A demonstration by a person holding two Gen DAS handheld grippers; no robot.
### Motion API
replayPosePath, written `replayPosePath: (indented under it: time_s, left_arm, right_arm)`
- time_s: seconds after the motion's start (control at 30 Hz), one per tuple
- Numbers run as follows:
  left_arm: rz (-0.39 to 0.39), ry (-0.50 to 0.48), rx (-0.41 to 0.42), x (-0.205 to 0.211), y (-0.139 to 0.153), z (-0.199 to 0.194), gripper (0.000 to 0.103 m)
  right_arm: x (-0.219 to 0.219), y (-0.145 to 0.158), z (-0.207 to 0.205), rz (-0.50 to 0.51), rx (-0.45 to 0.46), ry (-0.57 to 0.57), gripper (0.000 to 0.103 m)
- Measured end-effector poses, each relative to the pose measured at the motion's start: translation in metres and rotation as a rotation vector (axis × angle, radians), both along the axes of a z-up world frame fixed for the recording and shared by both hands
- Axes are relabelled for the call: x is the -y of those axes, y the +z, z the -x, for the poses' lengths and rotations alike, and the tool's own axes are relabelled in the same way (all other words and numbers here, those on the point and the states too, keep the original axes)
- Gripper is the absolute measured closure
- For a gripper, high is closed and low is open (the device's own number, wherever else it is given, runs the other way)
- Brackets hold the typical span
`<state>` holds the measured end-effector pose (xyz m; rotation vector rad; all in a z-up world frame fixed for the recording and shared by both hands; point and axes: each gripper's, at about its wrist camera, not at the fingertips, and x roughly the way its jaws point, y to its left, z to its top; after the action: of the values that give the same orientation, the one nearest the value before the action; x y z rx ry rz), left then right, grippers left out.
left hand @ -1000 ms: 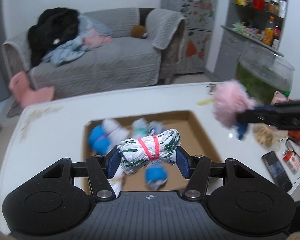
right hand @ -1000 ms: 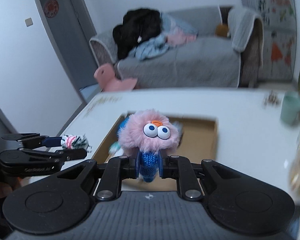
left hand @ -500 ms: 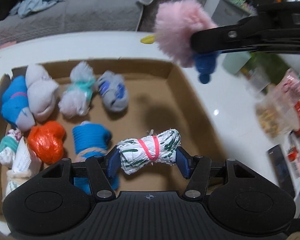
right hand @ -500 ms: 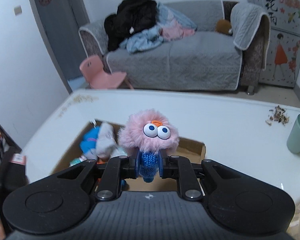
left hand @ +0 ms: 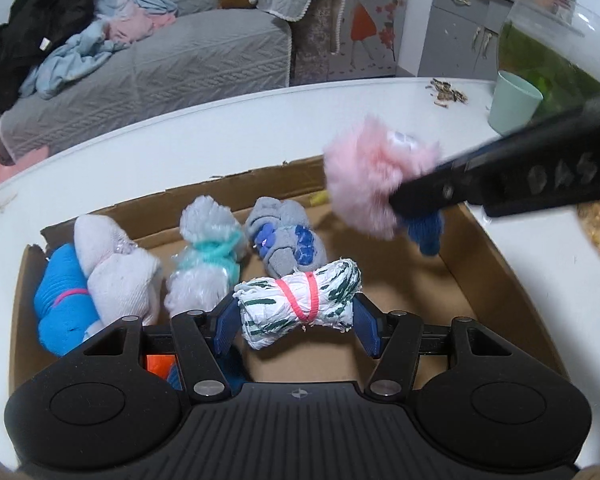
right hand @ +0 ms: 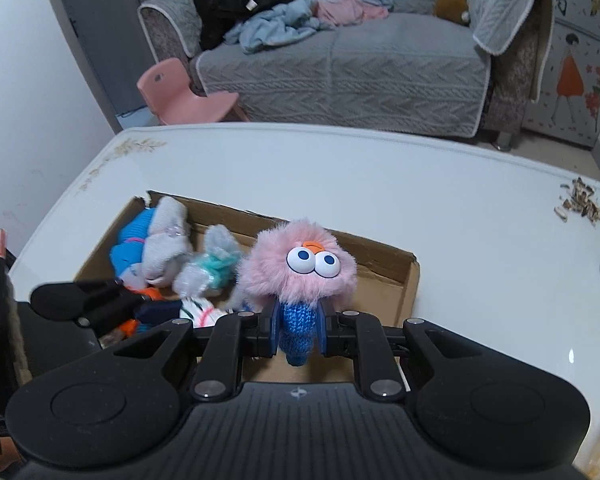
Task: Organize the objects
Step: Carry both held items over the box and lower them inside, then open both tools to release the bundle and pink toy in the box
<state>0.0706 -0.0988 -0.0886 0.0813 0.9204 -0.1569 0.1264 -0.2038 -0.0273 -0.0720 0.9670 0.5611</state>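
Observation:
My left gripper [left hand: 295, 322] is shut on a white sock roll with green marks and a pink band [left hand: 300, 304], held low over the open cardboard box [left hand: 496, 280]. My right gripper [right hand: 297, 330] is shut on the blue knitted end of a pink fluffy toy with googly eyes [right hand: 300, 268]; in the left wrist view that toy [left hand: 372, 176] hangs over the box's far right corner. Several rolled socks lie in the box: a blue one [left hand: 59, 304], a white one [left hand: 115, 272], a teal-tied one [left hand: 207, 256] and a grey one [left hand: 287, 236].
The box sits on a white table [right hand: 340, 184]. A mint cup [left hand: 514, 102], scattered seed husks [right hand: 580, 200] and a glass fish tank [left hand: 548, 44] stand to the right. A grey sofa with clothes [right hand: 340, 56] and a pink child's chair [right hand: 179, 92] are beyond the table.
Both grippers have come down toward the box with their loads. The pink toy has moved from beside the box to over its far right corner.

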Motion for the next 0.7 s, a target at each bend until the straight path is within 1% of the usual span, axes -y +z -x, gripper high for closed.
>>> replayPosePath:
  time_s: [0.13,0.3,0.47,0.7]
  left_arm:
    - [-0.001,-0.001,0.000,0.006,0.003,-0.001,0.039]
    - [-0.006,-0.012,-0.010,0.007,0.002,-0.011,0.039]
    - [-0.005,-0.027,-0.053,0.006,-0.003,-0.022,0.038]
    - [-0.047,-0.074,-0.081,0.010,-0.004,-0.029,0.038]
  right_arm:
    - [0.000,-0.007,-0.007,0.009,-0.026,0.003,0.087]
    - [0.002,-0.009,-0.012,0.012,-0.041,0.012,0.087]
    - [0.002,-0.013,-0.014,0.018,-0.061,0.039,0.087]
    - [0.001,-0.015,-0.016,0.021,-0.068,0.060,0.086]
